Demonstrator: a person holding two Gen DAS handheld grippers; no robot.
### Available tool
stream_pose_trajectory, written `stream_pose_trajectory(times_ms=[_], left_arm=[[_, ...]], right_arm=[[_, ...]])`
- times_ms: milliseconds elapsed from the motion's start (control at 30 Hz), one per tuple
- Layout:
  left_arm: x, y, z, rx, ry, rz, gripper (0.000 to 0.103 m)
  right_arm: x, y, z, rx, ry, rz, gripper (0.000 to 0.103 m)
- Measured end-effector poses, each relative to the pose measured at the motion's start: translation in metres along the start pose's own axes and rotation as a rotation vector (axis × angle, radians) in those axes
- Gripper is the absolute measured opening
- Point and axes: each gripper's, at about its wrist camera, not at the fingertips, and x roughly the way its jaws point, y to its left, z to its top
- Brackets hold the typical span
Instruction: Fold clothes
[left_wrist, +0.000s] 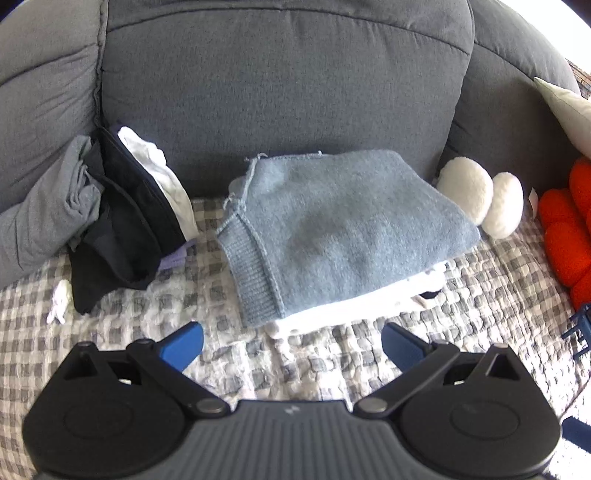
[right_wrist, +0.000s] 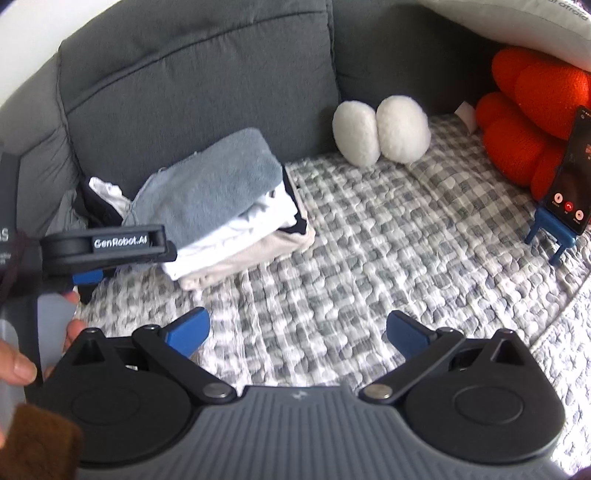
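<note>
The blue-grey sweater (left_wrist: 343, 229) lies folded on top of the pile of clothes (right_wrist: 236, 236), at the back edge of the checked blanket (left_wrist: 369, 354). It looks soft, floppy and light (grab its ribbed hem). The left gripper (left_wrist: 291, 343) and right gripper (right_wrist: 298, 334) are both wide apart, holding nothing.

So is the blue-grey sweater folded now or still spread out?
Folded. The blue-grey sweater lies as a compact rectangle on top of the stack of folded clothes, its ribbed hem doubled at the front edge.
</note>
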Motion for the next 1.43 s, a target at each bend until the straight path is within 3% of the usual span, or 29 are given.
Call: stream_pose_trajectory(times_ms=[1433], left_arm=[[0.0046, -0.0075, -0.008, 0.01, 0.022, -0.014, 0.103]], right_arm=[[0.0052, 0.0045, -0.0087, -0.025, 0.05, 0.009, 0.103]])
